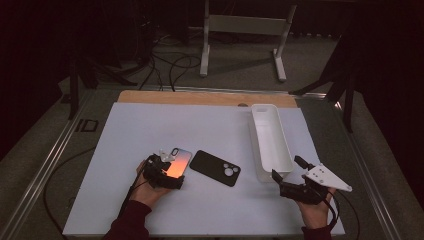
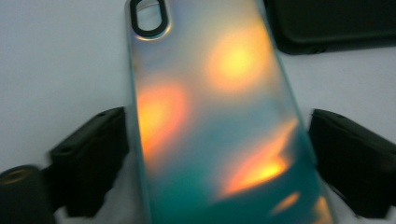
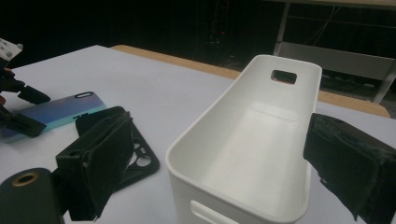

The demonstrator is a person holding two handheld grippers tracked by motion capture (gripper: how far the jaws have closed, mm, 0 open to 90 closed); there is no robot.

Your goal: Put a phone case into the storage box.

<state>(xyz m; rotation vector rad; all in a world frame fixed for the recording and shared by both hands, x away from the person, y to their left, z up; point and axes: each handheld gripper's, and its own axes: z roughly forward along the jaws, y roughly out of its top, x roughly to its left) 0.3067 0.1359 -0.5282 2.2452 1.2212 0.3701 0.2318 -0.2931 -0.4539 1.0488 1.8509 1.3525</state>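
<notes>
**A:** What have I got nearest me, low in the frame?

**B:** In the high view, both of my forearms come up from the bottom edge. My left hand (image 1: 145, 187) sits at lower left, wrist about level, its left gripper (image 1: 172, 170) pointing up-frame and a little to the right. My right hand (image 1: 316, 207) is at lower right, and its right gripper (image 1: 285, 176) angles up and to the left, toward the near end of the white bin (image 1: 280, 165).

**A:** And the fingers?

**B:** On the left, the fingers (image 2: 91, 158) stand either side of the iridescent phone case (image 2: 219, 121), which lies flat on the worktop (image 1: 150, 130). In the left gripper view I see a thin gap at each long edge, so they bracket it without pressing. On the right, the fingers (image 3: 98, 163) are spread wide with nothing held; in the right gripper view the bin's near corner lies between them.

**A:** Farther out?

**B:** The black phone case (image 1: 216, 167) lies just right of the iridescent one, near the frame's middle, camera cutouts facing up. The bin runs away toward the upper right, long and narrow. Beyond the worktop's far edge, cables (image 1: 170, 67) trail over the floor.
</notes>
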